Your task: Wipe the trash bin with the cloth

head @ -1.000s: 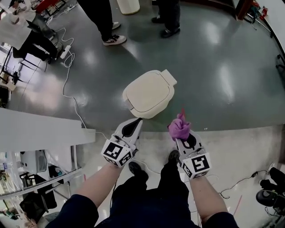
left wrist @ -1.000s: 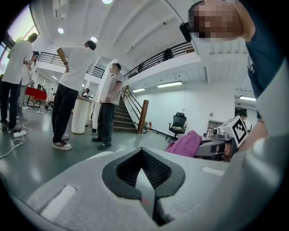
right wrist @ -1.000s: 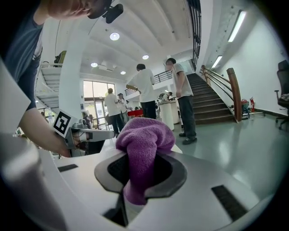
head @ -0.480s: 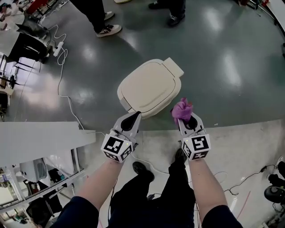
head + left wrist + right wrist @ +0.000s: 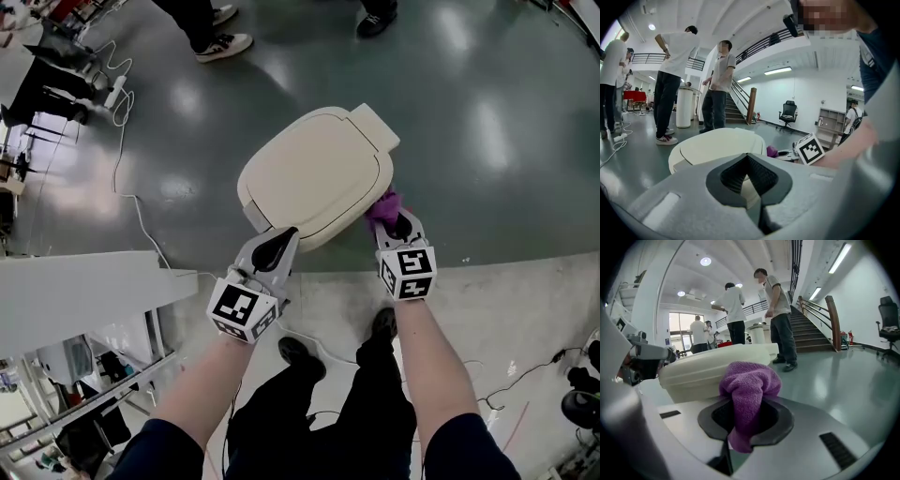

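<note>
The right claw is closed on a purple cloth. The cloth is squeezed between the two jaws; one bunched part stands out in front of the tips and a small end hangs behind them. Directly ahead of this claw is the cream trash bin, and in the head view the cloth lies against the near side of the bin, just under the edge of its lid. It seems to touch the bin there, but I cannot be fully sure of the contact. The lid is down on the bin.

The left claw is closed too, its jaws together with nothing between them. Its tips are at the near edge of the bin, to the left of the right claw, and the two claws are apart from each other with the front of the bin between them.

The bin stands on a shiny grey-green floor. Beyond it, far in front of both claws, a person in a light shirt stands near a staircase. To the left of the left claw is a white table, and a thin cable runs over the floor past it.
</note>
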